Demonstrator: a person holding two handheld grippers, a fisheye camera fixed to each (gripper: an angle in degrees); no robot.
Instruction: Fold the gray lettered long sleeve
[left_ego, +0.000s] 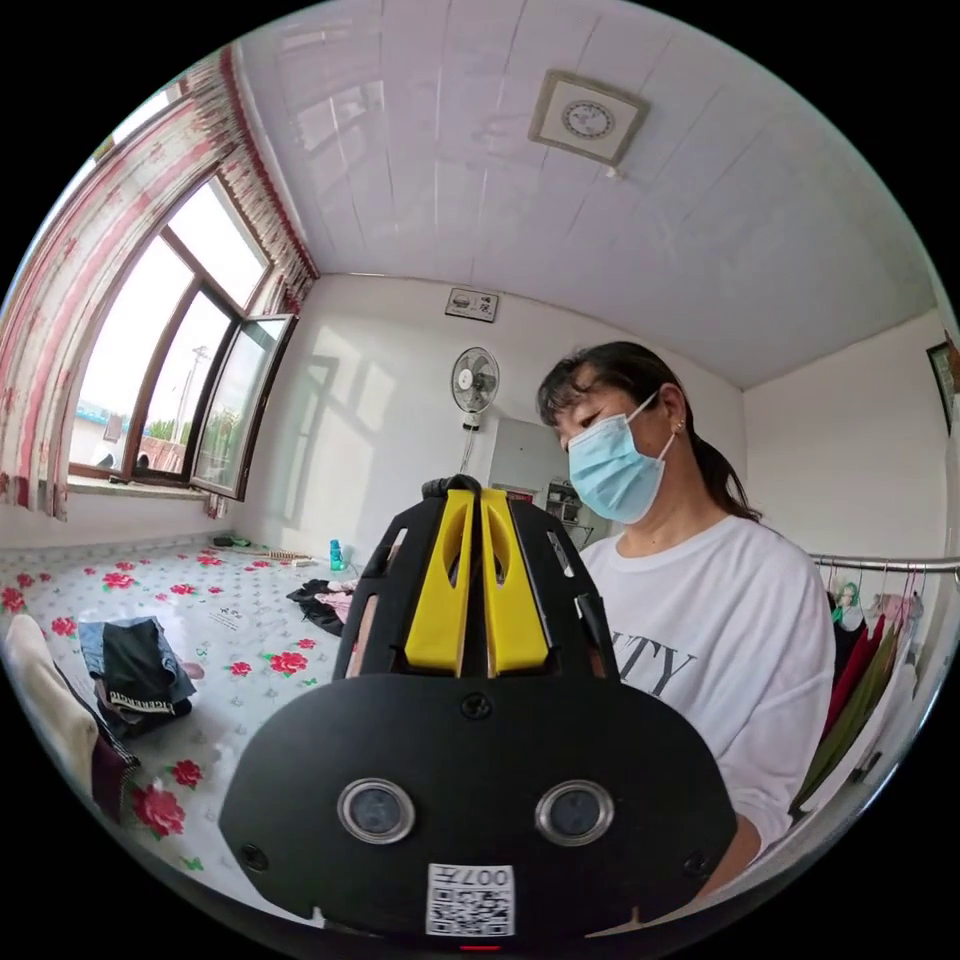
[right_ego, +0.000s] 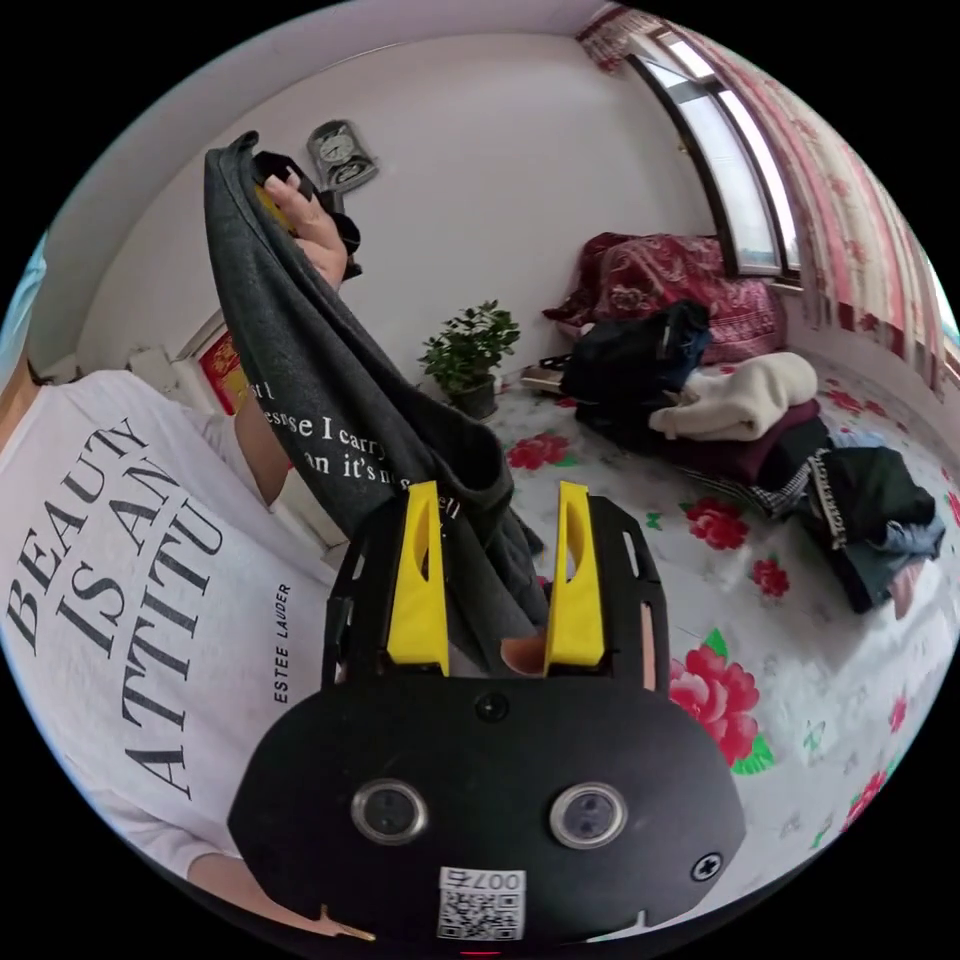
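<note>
**Gripper status: garment lifted, fold not begun**

Right gripper (right_ego: 495, 570) has its yellow jaws apart, with the gray lettered long sleeve (right_ego: 350, 420) draped down between them; the cloth lies against the inner face of the left-hand jaw as seen, and neither jaw presses it. No grip on this side.

Left gripper (left_ego: 475, 580), in its own view, shows its yellow jaws closed together. A dark scrap sits at the tips, but whether that is cloth pinched between them cannot be told. In the right gripper view a hand (right_ego: 312, 232) is raised above the right gripper, holding the top edge of the shirt together with a dark object that is probably the left gripper; the hold itself is hidden by cloth and fingers.

Location of the shirt: hanging in the air, from that raised hand down to the right gripper, in front of the person in the white printed T-shirt (right_ego: 120, 560). It is bunched and twisted, lettering partly visible.

Beyond the right gripper lies the floral-covered surface (right_ego: 800, 680), with a pile of other clothes (right_ego: 790, 440) at its far side.

Assessment: early stage. Nothing is folded. Remaining, by my judgement: take a second hold, spread the shirt flat on the floral surface, fold sleeves and body.
</note>
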